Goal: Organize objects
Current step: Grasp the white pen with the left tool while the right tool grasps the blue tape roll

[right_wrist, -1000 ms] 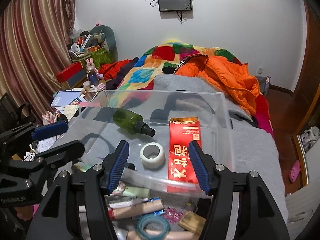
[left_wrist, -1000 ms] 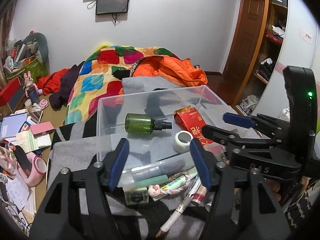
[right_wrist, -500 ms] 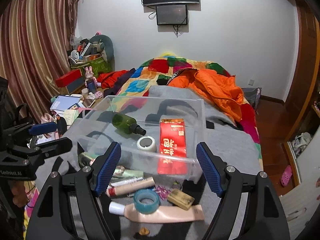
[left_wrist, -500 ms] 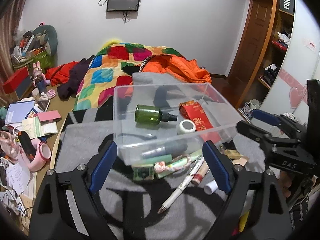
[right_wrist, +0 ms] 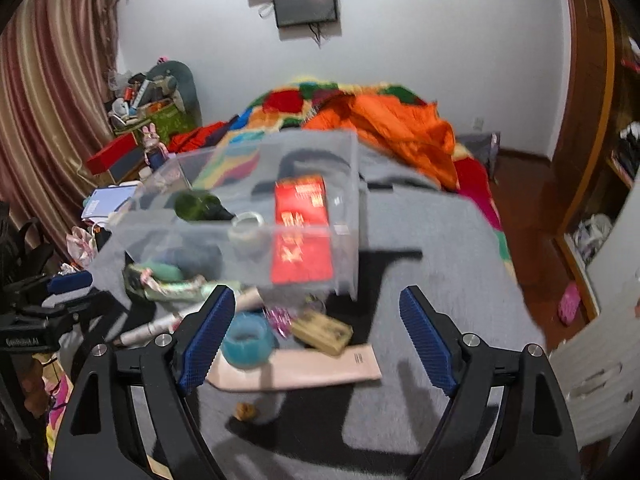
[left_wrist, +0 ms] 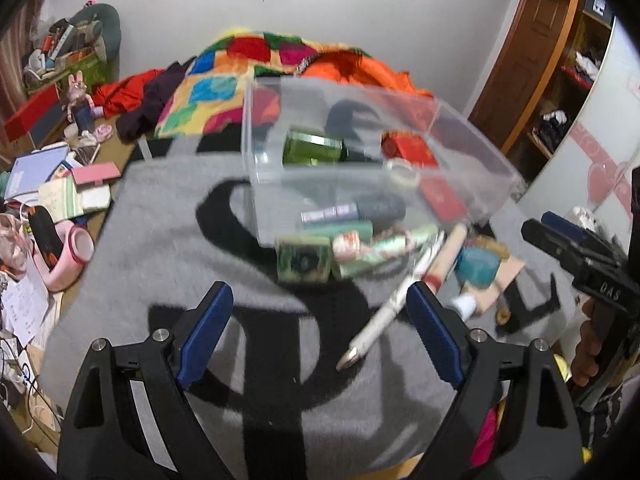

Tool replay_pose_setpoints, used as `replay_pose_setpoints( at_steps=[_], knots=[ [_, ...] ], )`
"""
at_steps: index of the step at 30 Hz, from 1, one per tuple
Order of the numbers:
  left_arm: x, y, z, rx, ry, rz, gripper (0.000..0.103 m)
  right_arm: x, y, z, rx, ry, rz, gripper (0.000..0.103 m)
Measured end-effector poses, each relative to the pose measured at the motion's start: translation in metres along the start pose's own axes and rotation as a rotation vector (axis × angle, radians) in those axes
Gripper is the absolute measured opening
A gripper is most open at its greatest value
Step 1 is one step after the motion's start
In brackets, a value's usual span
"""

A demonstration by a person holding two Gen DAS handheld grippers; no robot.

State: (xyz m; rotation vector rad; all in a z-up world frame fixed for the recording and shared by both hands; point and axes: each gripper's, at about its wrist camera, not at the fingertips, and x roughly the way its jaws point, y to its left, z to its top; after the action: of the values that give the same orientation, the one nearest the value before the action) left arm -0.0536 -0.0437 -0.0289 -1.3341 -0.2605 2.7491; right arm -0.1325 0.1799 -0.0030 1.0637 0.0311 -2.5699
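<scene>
A clear plastic box (left_wrist: 472, 148) (right_wrist: 348, 184) sits on a grey blanket (left_wrist: 160, 216) and holds a green bottle (left_wrist: 312, 152) (right_wrist: 196, 206), a red packet (left_wrist: 408, 148) (right_wrist: 302, 228) and a roll of clear tape (left_wrist: 402, 172) (right_wrist: 248, 226). Loose items lie in front of it: a white pen (left_wrist: 384, 320), a teal tape roll (right_wrist: 246, 344) (left_wrist: 478, 266), a beige tube (right_wrist: 304, 370), a small wooden block (right_wrist: 322, 330). My left gripper (left_wrist: 318, 336) and right gripper (right_wrist: 316, 336) are open, empty, held back from the pile.
A bed with a colourful quilt (left_wrist: 224, 80) and orange jacket (right_wrist: 396, 128) lies behind. Books, papers and a pink tape holder (left_wrist: 68, 256) clutter the floor at left. A wooden door and shelves (left_wrist: 532, 60) stand at right.
Both grippers have pulled back from the box and opened wider. More of the grey blanket and the loose items in front of the box now show.
</scene>
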Motion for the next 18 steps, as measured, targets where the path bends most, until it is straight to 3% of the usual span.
replay_pose_setpoints(
  at_steps=[3,5,9,11,18],
  knots=[
    [0.012,-0.003,-0.011,-0.007,0.036,-0.017,0.086,0.011,-0.003,-0.012,0.007,0.069,0.061,0.082],
    [0.02,-0.008,-0.016,0.001,0.061,-0.028,0.074,0.016,0.002,-0.019,-0.009,0.09,0.082,0.082],
    [0.023,-0.02,-0.019,0.06,0.04,0.003,0.063,0.023,0.018,-0.028,-0.054,0.105,0.089,0.081],
    [0.023,-0.024,-0.019,0.075,0.037,-0.012,0.056,0.023,0.022,-0.029,-0.066,0.1,0.092,0.075],
    [0.032,-0.041,-0.015,0.145,0.027,-0.02,0.047,0.033,0.036,-0.025,-0.096,0.126,0.114,0.053]
  ],
)
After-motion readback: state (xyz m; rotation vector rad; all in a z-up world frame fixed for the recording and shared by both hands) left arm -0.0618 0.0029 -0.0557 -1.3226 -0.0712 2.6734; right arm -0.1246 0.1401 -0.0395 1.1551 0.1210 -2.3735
